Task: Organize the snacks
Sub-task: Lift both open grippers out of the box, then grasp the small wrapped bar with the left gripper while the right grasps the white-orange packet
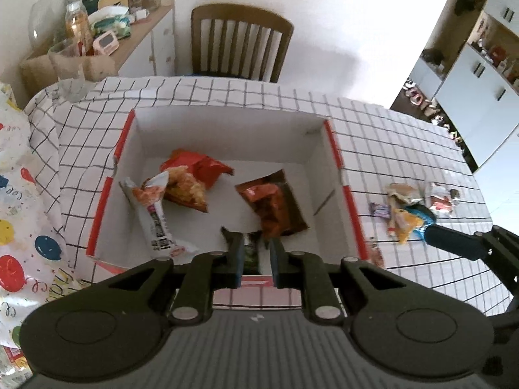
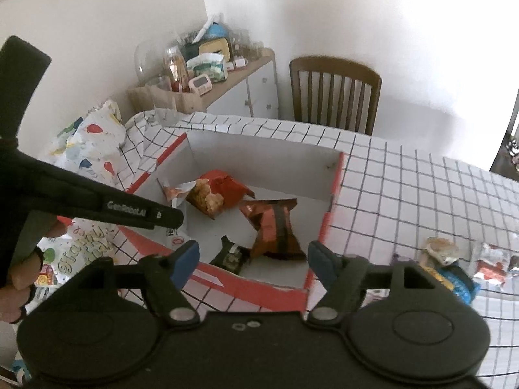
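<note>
A shallow white box with red edges (image 1: 327, 136) is being shown lying open on the checked tablecloth (image 1: 405, 142), with several snack packets resting on its floor. At the far left of the box a red bag printed with fried pieces (image 1: 191, 178) is lying, and a long white wrapper (image 1: 155, 217) is lying just beside it on the left, along the box's left wall. Right of the middle an orange-brown packet (image 1: 275, 207) is lying, its outline blurred. At the near wall a small dark packet (image 2: 231, 256) is lying, touching the orange-brown one at its near left corner. Outside the box, on the cloth at the right, a loose cluster of small snacks (image 1: 408, 204) is lying well apart from the box. The left gripper (image 1: 256, 256) is being held over the near edge with its jaws nearly together and nothing gripped between them. The right gripper (image 2: 251, 264) is being held with its jaws spread wide and empty.
</note>
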A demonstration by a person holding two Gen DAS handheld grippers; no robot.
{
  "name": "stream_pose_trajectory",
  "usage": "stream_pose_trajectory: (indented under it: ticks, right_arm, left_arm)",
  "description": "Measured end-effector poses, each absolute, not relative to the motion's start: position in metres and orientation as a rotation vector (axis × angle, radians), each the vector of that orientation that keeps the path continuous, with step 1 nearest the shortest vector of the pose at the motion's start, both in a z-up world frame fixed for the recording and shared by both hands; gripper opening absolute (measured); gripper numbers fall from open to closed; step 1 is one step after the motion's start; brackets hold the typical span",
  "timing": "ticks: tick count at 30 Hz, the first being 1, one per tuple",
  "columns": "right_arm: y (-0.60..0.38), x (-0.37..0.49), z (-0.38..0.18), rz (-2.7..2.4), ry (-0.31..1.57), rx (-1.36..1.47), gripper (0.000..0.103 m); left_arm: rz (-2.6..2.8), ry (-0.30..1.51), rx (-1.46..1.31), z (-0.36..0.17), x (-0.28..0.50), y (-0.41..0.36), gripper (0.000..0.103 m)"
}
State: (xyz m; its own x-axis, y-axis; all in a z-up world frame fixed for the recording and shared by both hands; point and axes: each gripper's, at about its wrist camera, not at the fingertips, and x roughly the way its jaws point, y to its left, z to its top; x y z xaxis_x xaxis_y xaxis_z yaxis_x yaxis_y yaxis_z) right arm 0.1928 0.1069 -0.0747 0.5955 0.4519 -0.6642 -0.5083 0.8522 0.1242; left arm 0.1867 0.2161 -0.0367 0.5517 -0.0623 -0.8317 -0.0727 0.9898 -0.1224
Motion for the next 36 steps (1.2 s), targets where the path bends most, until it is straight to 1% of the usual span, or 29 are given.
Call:
stream_pose_trajectory:
  ticks: [4, 10, 12, 13, 15, 16, 17, 18, 23, 24, 25, 29, 36]
  right_arm:
    - [0.085, 0.180, -0.064, 0.566, 0.706, -0.090, 0.083]
    - [0.040, 0.169, -0.057, 0.577, 0.679, -0.066, 0.086]
    - [0.025, 0.166, -0.056, 0.574, 0.672, -0.063, 0.087]
    - [0.016, 0.165, -0.057, 0.571, 0.671, -0.057, 0.087]
    - [0.000, 0.162, -0.056, 0.567, 0.670, -0.046, 0.088]
    - [-0.007, 0.160, -0.056, 0.563, 0.667, -0.042, 0.088]
    - [-0.016, 0.159, -0.056, 0.559, 0.663, -0.035, 0.089]
    - [-0.023, 0.158, -0.056, 0.556, 0.659, -0.031, 0.092]
    - [-0.061, 0.153, -0.059, 0.546, 0.647, -0.027, 0.098]
    - [-0.068, 0.153, -0.060, 0.544, 0.644, -0.031, 0.102]
    - [-0.076, 0.154, -0.061, 0.542, 0.642, -0.037, 0.103]
    - [-0.103, 0.157, -0.066, 0.534, 0.643, -0.064, 0.103]
    - [-0.153, 0.197, -0.084, 0.474, 0.667, -0.150, 0.103]
  left_arm:
    - [-0.022, 0.972, -0.142, -0.030, 0.181, 0.198, 0.017]
    - [-0.067, 0.939, -0.126, -0.026, 0.173, 0.164, 0.017]
    - [-0.080, 0.936, -0.128, -0.028, 0.171, 0.152, 0.020]
    - [-0.085, 0.935, -0.128, -0.029, 0.171, 0.146, 0.028]
    - [-0.089, 0.930, -0.130, -0.031, 0.169, 0.135, 0.055]
    - [-0.092, 0.921, -0.136, -0.032, 0.168, 0.129, 0.078]
    - [-0.093, 0.910, -0.140, -0.033, 0.167, 0.124, 0.083]
    - [-0.093, 0.902, -0.138, -0.033, 0.165, 0.118, 0.083]
    - [-0.087, 0.904, -0.124, -0.043, 0.169, 0.086, 0.084]
    - [-0.084, 0.905, -0.129, -0.046, 0.170, 0.080, 0.085]
    - [-0.080, 0.907, -0.133, -0.048, 0.171, 0.074, 0.088]
    - [-0.052, 0.896, -0.132, -0.060, 0.178, 0.049, 0.090]
    - [0.034, 0.921, -0.123, -0.091, 0.193, 0.019, 0.090]
